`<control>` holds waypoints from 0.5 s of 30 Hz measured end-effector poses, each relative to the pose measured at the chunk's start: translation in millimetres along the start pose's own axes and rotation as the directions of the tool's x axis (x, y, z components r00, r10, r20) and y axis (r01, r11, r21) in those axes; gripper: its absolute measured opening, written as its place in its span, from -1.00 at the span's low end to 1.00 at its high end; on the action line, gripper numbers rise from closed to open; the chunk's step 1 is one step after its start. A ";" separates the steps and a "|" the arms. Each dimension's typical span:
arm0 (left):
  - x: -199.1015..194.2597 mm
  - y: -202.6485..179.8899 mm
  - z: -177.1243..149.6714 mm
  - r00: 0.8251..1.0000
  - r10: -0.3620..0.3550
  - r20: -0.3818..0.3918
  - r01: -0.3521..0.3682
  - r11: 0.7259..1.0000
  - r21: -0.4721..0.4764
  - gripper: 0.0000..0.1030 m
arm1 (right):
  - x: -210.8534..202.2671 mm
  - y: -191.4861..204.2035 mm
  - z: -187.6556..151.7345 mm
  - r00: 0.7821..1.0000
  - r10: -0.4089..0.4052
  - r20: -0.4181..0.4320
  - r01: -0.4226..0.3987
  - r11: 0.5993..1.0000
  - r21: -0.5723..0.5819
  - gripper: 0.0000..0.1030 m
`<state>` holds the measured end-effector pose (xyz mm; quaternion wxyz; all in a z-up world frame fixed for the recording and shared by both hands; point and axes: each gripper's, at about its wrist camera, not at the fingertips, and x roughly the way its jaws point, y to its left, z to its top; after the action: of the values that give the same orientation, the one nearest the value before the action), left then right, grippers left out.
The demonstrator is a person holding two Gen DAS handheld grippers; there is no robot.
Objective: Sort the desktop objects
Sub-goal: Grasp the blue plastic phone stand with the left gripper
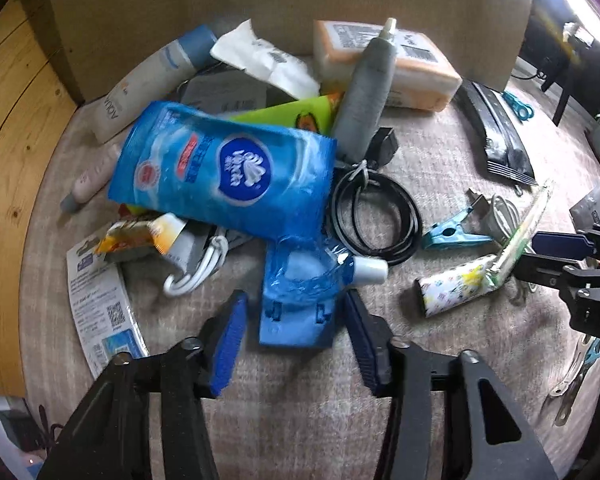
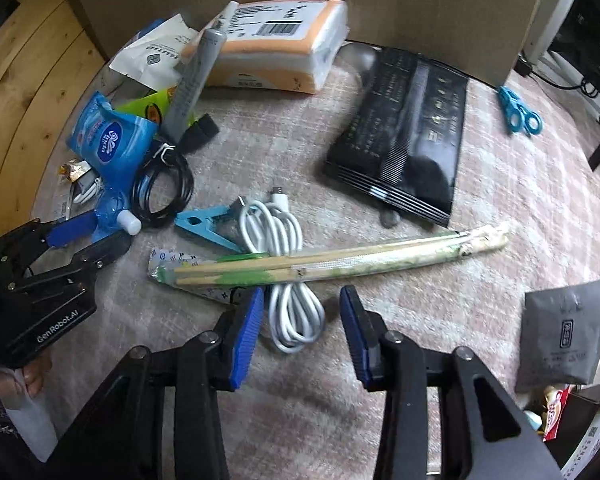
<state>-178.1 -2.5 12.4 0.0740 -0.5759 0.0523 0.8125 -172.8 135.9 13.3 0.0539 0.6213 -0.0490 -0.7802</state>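
A: Biggest first: where's your pouch [image 1: 224,172]?

B: Center-left of the left view, spout [image 1: 370,270] low at center. Its long axis runs from upper left down toward your left gripper [image 1: 296,320], whose 2 fingers stand wide with the pouch's lower end between them, gripping nothing.

A: And the smaller chopsticks [image 2: 332,258]?

B: They lie crosswise at mid-frame of the right view, just ahead of your right gripper [image 2: 300,312]. It's wide too, straddling the white cable [image 2: 288,276]. Each arm is nearer its own item.
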 end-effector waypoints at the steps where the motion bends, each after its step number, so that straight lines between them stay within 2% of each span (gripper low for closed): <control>1: -0.2 -1.0 0.5 1.000 0.000 0.002 0.000 1.000 0.002 -0.23 | 0.0 0.2 0.9 1.000 0.004 -0.003 -0.004 1.000 -0.002 -0.33; 4: -0.8 -2.9 1.3 1.000 -0.004 0.007 0.004 1.000 0.005 -0.33 | -0.4 -3.3 1.1 0.999 0.031 -0.015 -0.031 0.999 0.012 -0.43; 10: -3.5 1.2 -1.9 1.000 -0.020 0.010 0.020 1.000 0.000 -0.34 | -0.9 -16.3 -3.1 0.998 0.053 -0.017 -0.053 0.998 0.031 -0.44; 15: -7.4 5.4 -4.8 1.000 -0.010 0.010 0.010 1.000 0.004 -0.34 | 0.0 -9.7 -0.8 1.000 0.028 -0.014 -0.028 1.000 0.014 -0.46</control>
<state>-172.2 -9.1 17.7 0.0795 -0.5720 0.0505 0.8149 -172.3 145.4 11.8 0.0608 0.6266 -0.0626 -0.7744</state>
